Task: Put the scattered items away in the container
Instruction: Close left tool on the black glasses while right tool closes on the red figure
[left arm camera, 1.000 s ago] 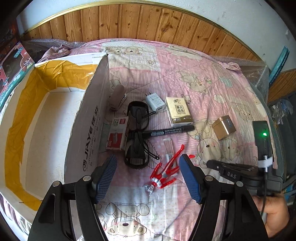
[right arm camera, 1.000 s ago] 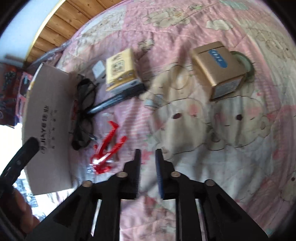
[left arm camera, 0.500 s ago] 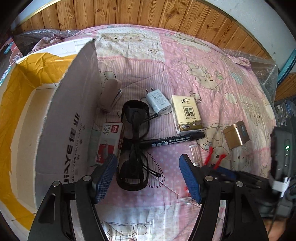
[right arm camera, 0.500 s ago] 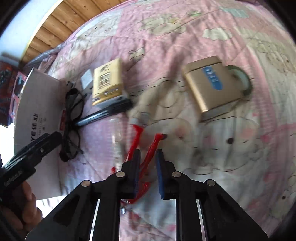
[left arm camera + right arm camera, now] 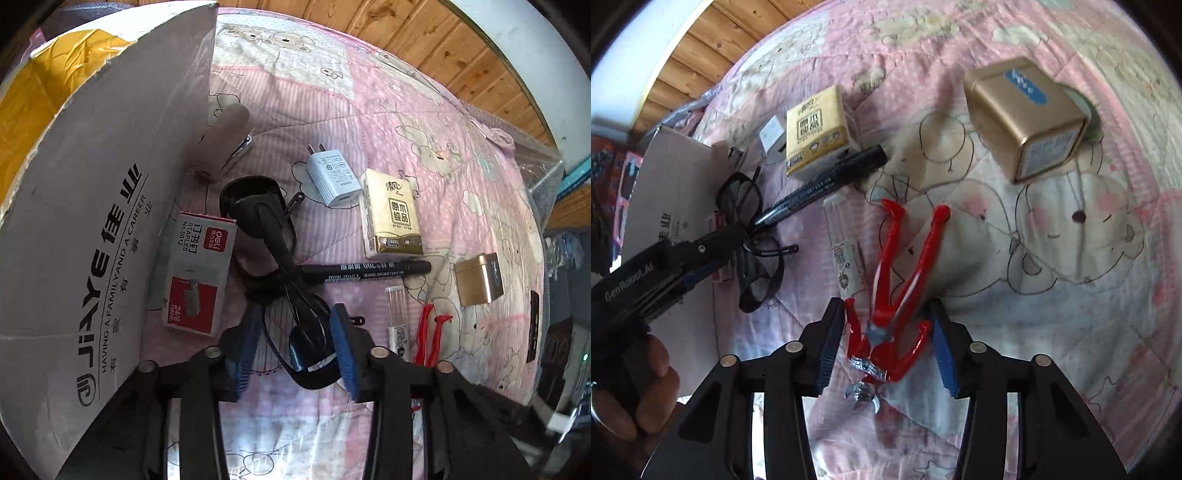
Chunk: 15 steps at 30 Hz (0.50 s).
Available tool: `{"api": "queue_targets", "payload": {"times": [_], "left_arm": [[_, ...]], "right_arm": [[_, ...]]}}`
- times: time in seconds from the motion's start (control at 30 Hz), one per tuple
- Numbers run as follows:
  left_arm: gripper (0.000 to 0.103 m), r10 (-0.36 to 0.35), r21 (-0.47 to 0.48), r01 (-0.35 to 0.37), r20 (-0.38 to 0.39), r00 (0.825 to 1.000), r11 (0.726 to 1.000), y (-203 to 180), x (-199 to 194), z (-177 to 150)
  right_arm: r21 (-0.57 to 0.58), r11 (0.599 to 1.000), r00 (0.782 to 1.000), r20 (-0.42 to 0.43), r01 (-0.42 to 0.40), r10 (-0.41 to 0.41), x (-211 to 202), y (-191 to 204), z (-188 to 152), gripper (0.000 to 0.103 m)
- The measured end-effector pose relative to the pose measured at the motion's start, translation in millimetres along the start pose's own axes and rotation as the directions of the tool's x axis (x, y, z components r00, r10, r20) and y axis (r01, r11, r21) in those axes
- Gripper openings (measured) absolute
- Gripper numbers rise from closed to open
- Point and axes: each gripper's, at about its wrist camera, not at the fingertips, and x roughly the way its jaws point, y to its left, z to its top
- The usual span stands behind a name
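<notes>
Black glasses (image 5: 273,236) lie on the pink quilt beside the cardboard box (image 5: 110,184), whose flap stands up at the left. My left gripper (image 5: 295,354) is open and low, its blue pads on either side of the glasses' near lens. A red and silver toy figure (image 5: 886,295) lies on its back with its legs pointing away. My right gripper (image 5: 886,345) is open around the figure's body and arms, close to both pads. In the left wrist view only the figure's red legs (image 5: 428,332) show.
Scattered on the quilt are a staple box (image 5: 195,273), a white charger (image 5: 332,177), a tissue pack (image 5: 393,218), a black marker (image 5: 365,271), a clear tube (image 5: 397,314), a gold tin (image 5: 1023,114) and a beige stapler-like item (image 5: 225,140). A hand (image 5: 631,398) holds the left gripper.
My left gripper has moved forward and down over the glasses and its jaws have narrowed. My right gripper, shut before, has opened and come down around the red figure.
</notes>
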Motion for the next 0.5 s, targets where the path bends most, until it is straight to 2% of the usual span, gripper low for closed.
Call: {"api": "queue_targets", "payload": {"times": [0.07, 0.1, 0.13, 0.17, 0.2, 0.23, 0.27, 0.4, 0.5], "left_arm": [[0.048, -0.011, -0.03, 0.011, 0.001, 1.0, 0.999, -2, 8, 4], [0.036, 0.004, -0.035, -0.004, -0.007, 1.0, 0.999, -3, 13, 6], [0.028, 0.024, -0.034, -0.025, -0.016, 1.0, 0.999, -4, 17, 6], [0.017, 0.017, -0.036, -0.018, -0.025, 1.0, 0.999, -4, 19, 5], [0.017, 0.004, -0.038, -0.005, -0.029, 1.0, 0.999, -3, 17, 3], [0.017, -0.002, -0.031, 0.001, -0.028, 1.0, 1.0, -3, 13, -1], [0.016, -0.014, -0.021, 0.014, -0.026, 1.0, 1.0, -3, 9, -5], [0.016, -0.043, -0.001, 0.043, -0.048, 0.998, 0.999, -2, -6, -28], [0.016, -0.016, 0.036, 0.018, -0.056, 0.998, 0.999, -8, -9, -44]], "right_arm": [[0.015, 1.0, 1.0, -0.005, 0.001, -0.001, -4, -6, -2, 0.044], [0.021, 1.0, 1.0, -0.007, 0.013, -0.013, -8, -12, -3, 0.044], [0.03, 0.999, 1.0, -0.008, 0.014, -0.014, -12, -21, -4, 0.043], [0.046, 0.999, 1.0, -0.008, 0.014, -0.014, -17, -31, -6, 0.043], [0.059, 0.998, 1.0, -0.011, 0.023, -0.022, -23, -41, -10, 0.041], [0.066, 0.997, 0.999, -0.013, 0.033, -0.032, -27, -49, -11, 0.023], [0.073, 0.996, 0.999, -0.02, 0.044, -0.042, -29, -57, -12, 0.017], [0.081, 0.996, 1.0, -0.014, 0.024, -0.022, -34, -74, -14, 0.018], [0.087, 0.996, 1.0, 0.001, 0.028, -0.028, -33, -73, -14, 0.02]]}}
